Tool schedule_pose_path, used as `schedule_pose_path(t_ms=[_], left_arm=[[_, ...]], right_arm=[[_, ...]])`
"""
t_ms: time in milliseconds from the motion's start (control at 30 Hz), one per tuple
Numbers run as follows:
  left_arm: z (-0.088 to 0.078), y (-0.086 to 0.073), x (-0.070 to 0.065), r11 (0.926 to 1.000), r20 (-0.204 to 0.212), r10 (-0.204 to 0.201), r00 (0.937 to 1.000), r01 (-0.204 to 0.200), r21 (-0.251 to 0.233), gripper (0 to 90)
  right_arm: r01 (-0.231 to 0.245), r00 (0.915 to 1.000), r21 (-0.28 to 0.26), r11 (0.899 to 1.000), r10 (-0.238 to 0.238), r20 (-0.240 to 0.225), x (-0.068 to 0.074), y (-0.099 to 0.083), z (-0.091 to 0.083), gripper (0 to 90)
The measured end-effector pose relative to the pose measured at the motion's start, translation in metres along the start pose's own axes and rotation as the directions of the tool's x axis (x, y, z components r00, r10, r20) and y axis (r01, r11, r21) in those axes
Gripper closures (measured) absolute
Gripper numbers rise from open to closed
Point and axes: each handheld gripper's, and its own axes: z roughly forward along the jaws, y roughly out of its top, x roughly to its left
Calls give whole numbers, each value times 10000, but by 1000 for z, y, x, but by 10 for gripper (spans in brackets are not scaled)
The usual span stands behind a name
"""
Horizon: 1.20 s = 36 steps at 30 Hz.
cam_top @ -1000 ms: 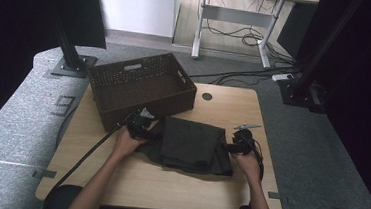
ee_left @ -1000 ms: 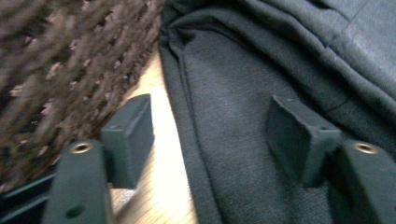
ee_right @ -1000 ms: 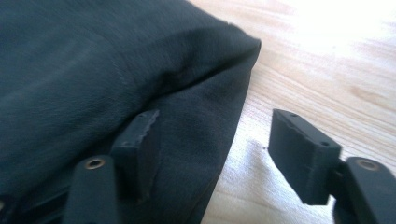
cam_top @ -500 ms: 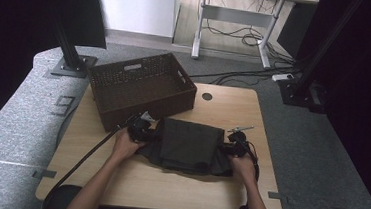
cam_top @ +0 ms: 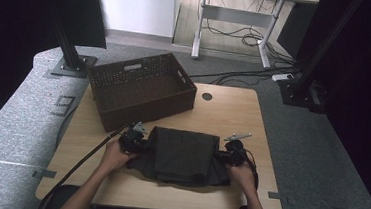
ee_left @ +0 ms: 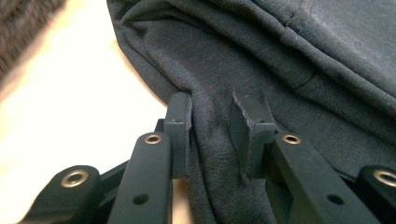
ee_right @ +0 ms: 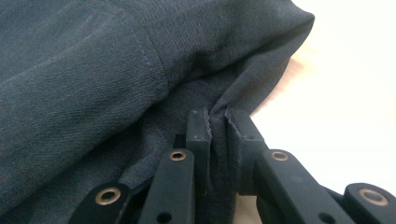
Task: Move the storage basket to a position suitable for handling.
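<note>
Both grippers are now clamped where a second ago the jaws were only half closed; the hands are shifted slightly along the garment's side edges, the cloth itself barely moved. Left gripper (cam_top: pixel 133 139) is pinched shut on a fold of the dark garment (cam_top: pixel 182 155) at its left edge; in the left gripper view a ridge of fabric (ee_left: pixel 212 140) is bunched between the pads. Right gripper (cam_top: pixel 233 153) is likewise shut on the right edge, cloth (ee_right: pixel 217 135) squeezed flat between its pads (grip looks tighter there than on the left).

Garment is lying folded on the near half of the table (cam_top: pixel 228 108), held at both sides, not yet lifted. Just beyond it, close to its far-left edge, the wicker basket (cam_top: pixel 142 88) is standing empty.

Step in hand, as judged: grasp is done, lift is pending. Next move calls for both hands to be raised together, so the fold is kept, then carried forward and left over the basket rim and lowered inside. Uneven lift is likely to let the folded stack slide open.
</note>
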Motion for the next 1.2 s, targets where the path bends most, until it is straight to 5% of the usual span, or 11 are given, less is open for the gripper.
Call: schedule_pose_path(t_ms=[500, 1200], left_arm=[[-32, -49, -30, 9997, 447, -216, 9988, 222, -135, 669], [-57, -82, -68, 9994, 797, 157, 9967, -182, 309, 631]], right_arm=[[702, 9951, 193, 9973, -687, -709, 35, -18, -8, 789], [1356, 9842, 646, 9887, -1269, -1235, 71, -45, -26, 779]])
